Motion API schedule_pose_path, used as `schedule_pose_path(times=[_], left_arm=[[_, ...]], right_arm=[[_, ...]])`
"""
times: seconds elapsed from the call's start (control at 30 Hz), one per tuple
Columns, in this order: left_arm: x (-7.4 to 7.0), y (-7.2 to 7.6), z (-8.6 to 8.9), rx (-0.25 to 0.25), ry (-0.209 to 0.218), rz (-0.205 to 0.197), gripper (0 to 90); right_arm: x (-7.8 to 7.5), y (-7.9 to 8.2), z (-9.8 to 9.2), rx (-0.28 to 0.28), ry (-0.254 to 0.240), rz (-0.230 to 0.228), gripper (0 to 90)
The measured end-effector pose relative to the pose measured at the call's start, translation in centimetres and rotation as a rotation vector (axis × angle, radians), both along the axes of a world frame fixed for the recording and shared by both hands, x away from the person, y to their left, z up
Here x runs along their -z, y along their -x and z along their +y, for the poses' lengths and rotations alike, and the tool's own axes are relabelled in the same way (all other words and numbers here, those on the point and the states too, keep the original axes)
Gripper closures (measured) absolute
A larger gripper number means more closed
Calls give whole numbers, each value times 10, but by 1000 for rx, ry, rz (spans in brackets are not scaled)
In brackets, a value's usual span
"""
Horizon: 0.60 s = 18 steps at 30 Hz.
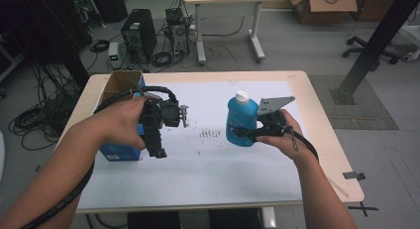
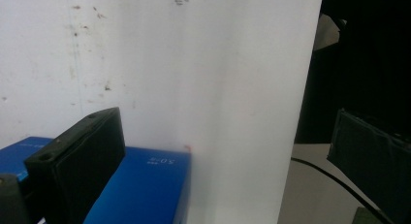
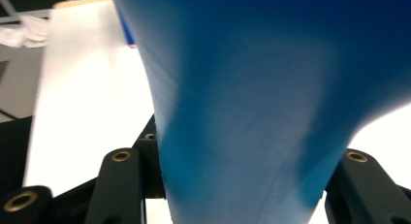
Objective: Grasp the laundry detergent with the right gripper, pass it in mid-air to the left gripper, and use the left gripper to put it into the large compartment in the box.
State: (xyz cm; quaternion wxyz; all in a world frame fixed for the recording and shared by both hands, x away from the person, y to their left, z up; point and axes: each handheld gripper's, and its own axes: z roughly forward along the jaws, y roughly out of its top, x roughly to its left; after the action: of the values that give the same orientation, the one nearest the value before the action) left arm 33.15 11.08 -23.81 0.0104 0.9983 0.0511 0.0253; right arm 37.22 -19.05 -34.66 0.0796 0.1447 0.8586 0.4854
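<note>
Your right gripper (image 1: 247, 134) has its fingers (image 3: 121, 185) clamped on the lower body of the blue bottle (image 1: 241, 121), which you're holding upright above the table (image 1: 208, 189), white cap on top, long axis pretty much vertical. The open cardboard box (image 1: 121, 85) sits off toward your left, well apart from the bottle. Your left gripper (image 1: 157, 150) is the nearer one to it, fingers (image 2: 80, 161) spread apart and holding nothing, hanging just over the box's blue side.
</note>
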Motion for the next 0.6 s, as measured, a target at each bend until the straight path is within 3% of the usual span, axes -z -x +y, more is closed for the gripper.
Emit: schedule_pose_path(times=[0.23,0.43,0.6], left_arm=[[-16,1,-4,19,-6,-5,2],[-32,3,-8,46,2,-24,2],[-35,2,-11,51,1,-21,2]], right_arm=[[-10,7,6,-109,-19,3,460],[-14,12,14,-166,0,0,459],[-13,16,25,-196,-2,-6,458]])
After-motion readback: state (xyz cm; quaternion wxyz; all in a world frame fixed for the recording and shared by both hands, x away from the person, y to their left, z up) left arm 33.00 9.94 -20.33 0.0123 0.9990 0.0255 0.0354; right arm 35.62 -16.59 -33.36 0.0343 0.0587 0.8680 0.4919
